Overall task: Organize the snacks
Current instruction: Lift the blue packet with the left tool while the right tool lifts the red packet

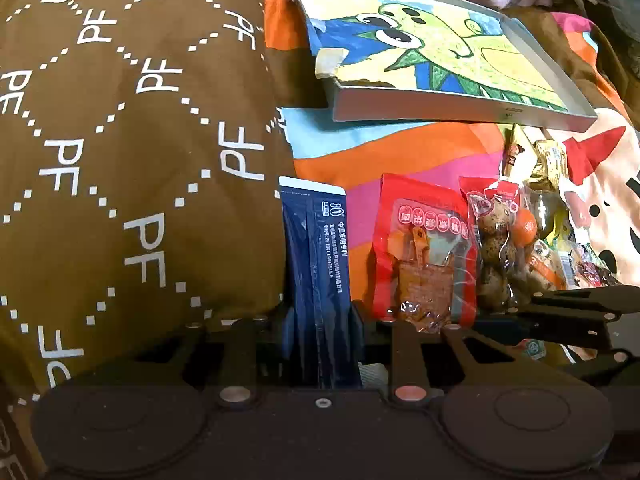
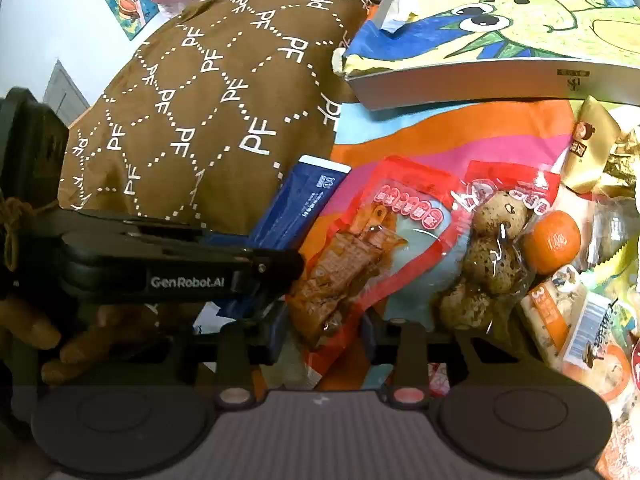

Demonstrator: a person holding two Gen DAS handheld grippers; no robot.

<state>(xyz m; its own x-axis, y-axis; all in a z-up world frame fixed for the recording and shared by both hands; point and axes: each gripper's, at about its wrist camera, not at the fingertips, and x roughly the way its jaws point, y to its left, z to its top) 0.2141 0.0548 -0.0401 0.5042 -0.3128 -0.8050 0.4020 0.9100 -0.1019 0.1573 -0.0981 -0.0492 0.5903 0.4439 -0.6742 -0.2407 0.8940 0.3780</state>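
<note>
Two grippers, two packets: the left gripper (image 1: 320, 316) is clamped on a dark blue foil sachet (image 1: 316, 264), light and crinkly, beside the brown pillow (image 1: 120, 140) at nine o'clock. The right gripper (image 2: 324, 332) straddles a red, slippery pouch of dried tofu (image 2: 360, 248), best pinched at its flat sealed edge; whether its pads press, I cannot tell.

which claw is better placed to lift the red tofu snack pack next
Right. The right claw already straddles the red tofu snack pack's lower end, while the left claw is shut on the blue packet.
</note>
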